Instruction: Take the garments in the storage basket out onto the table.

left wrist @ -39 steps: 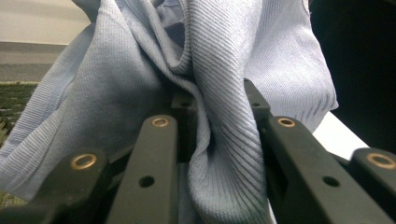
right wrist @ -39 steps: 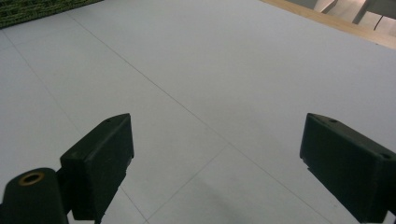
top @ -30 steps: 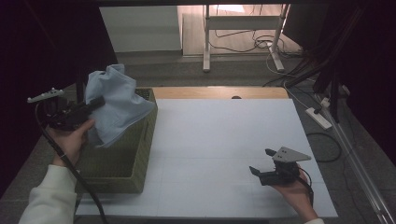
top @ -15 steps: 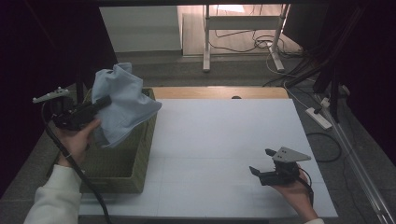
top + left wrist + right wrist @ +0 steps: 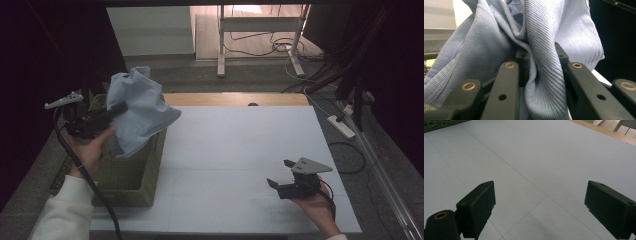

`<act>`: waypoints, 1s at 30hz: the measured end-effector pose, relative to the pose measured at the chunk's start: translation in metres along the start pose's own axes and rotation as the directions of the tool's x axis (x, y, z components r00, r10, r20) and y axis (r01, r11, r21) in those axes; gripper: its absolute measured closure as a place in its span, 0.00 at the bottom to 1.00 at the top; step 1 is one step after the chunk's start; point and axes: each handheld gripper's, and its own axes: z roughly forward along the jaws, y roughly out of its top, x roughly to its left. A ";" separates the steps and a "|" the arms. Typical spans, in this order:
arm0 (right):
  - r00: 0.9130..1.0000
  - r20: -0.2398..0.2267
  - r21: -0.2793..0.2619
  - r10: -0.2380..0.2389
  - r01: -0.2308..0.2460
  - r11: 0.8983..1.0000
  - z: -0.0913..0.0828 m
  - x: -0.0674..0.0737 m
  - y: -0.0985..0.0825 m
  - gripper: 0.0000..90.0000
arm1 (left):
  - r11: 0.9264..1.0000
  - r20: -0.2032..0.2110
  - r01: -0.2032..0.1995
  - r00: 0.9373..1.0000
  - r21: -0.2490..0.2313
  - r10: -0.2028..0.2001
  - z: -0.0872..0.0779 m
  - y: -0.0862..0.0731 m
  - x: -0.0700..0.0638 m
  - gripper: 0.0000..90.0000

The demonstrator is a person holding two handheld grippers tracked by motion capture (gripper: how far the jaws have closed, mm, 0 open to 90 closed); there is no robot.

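Observation:
A light blue knitted garment (image 5: 137, 112) hangs bunched in the air above the green woven basket (image 5: 131, 179) at the table's left edge. My left gripper (image 5: 119, 107) is shut on it; in the left gripper view a thick fold of the blue cloth (image 5: 541, 75) is squeezed between the two black jaws. My right gripper (image 5: 281, 173) rests low over the white table near the front right, held in a hand. In the right gripper view its jaws stand wide apart, the right gripper (image 5: 539, 202) open with only bare table between them.
The white table (image 5: 235, 145) has a wooden strip (image 5: 235, 99) along its far edge. Beyond it stand a metal table frame (image 5: 260, 35) and cables on the floor. A power strip (image 5: 341, 126) lies to the right of the table.
My left gripper has carried the blue garment a little to the right and slightly up over the basket. The right gripper has stayed where it was.

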 end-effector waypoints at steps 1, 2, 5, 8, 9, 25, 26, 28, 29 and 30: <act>1.000 -0.001 0.000 -0.002 0.002 1.000 0.000 0.000 0.000 0.11 | 1.000 0.002 -0.001 1.000 -0.002 0.001 0.001 0.000 -0.001 0.82; 1.000 -0.001 0.002 -0.002 0.002 1.000 0.000 0.000 0.000 0.11 | 1.000 0.004 -0.002 1.000 -0.002 0.002 0.002 0.000 -0.001 0.82; 1.000 -0.005 0.002 -0.001 0.001 1.000 0.000 0.000 0.000 0.11 | 1.000 0.009 -0.004 1.000 0.000 0.004 0.004 0.000 -0.004 0.82; 1.000 -0.009 0.008 -0.002 0.002 1.000 0.001 0.000 0.000 0.11 | 1.000 0.017 -0.009 1.000 -0.001 0.009 0.006 0.001 -0.006 0.82; 1.000 -0.008 0.006 0.000 0.000 1.000 0.001 0.000 0.000 0.11 | 1.000 0.020 -0.010 1.000 -0.001 0.010 0.007 0.001 -0.008 0.82; 1.000 -0.003 0.001 0.000 0.000 1.000 0.001 0.000 0.000 0.11 | 0.999 0.069 -0.037 0.997 0.006 0.037 0.019 0.005 -0.026 0.82; 1.000 0.000 0.001 -0.003 0.003 1.000 0.000 0.000 0.000 0.11 | 0.999 0.071 -0.040 0.997 0.009 0.039 0.020 0.005 -0.027 0.82; 1.000 0.000 0.000 -0.001 0.001 1.000 0.000 0.000 0.000 0.11 | 0.999 0.076 -0.041 0.996 0.009 0.041 0.021 0.005 -0.029 0.82; 1.000 0.001 0.000 0.001 -0.001 1.000 0.000 0.000 0.000 0.11 | 0.999 0.079 -0.043 0.996 0.009 0.042 0.022 0.005 -0.030 0.82; 1.000 0.001 -0.001 0.001 -0.001 1.000 0.000 0.000 0.000 0.11 | 0.999 0.083 -0.042 0.996 0.007 0.041 0.023 0.005 -0.031 0.82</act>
